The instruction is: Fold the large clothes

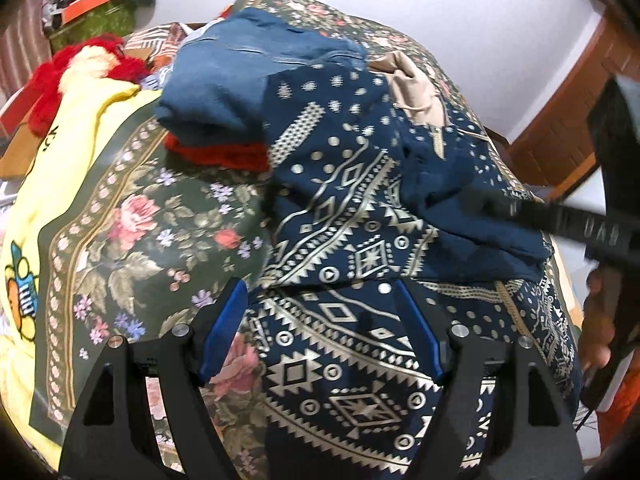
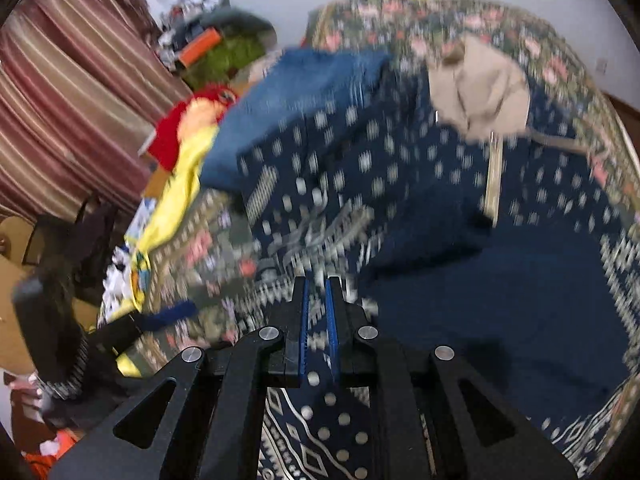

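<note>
A large navy garment with a pale geometric print [image 1: 352,248] lies spread and partly folded over on a floral bed cover [image 1: 140,220]. My left gripper [image 1: 324,332] hovers above its near edge, blue pads wide apart and open, pressing nothing. The right wrist view is motion-blurred. There my right gripper [image 2: 317,320] is shut on a fold of the navy garment [image 2: 400,184], and dotted cloth trails from between the pads toward the camera. In the left wrist view the right gripper [image 1: 504,206] comes in from the right as a black blur over the turned-back plain navy side.
A folded blue denim piece [image 1: 224,80] lies on a red cloth [image 1: 216,152] at the far side. A beige garment [image 1: 412,80] is beside it. A yellow printed cloth [image 1: 72,140] and red fluffy item [image 1: 80,68] are on the left. Wooden furniture [image 1: 568,112] stands at the right and a striped curtain [image 2: 68,92] hangs at the left.
</note>
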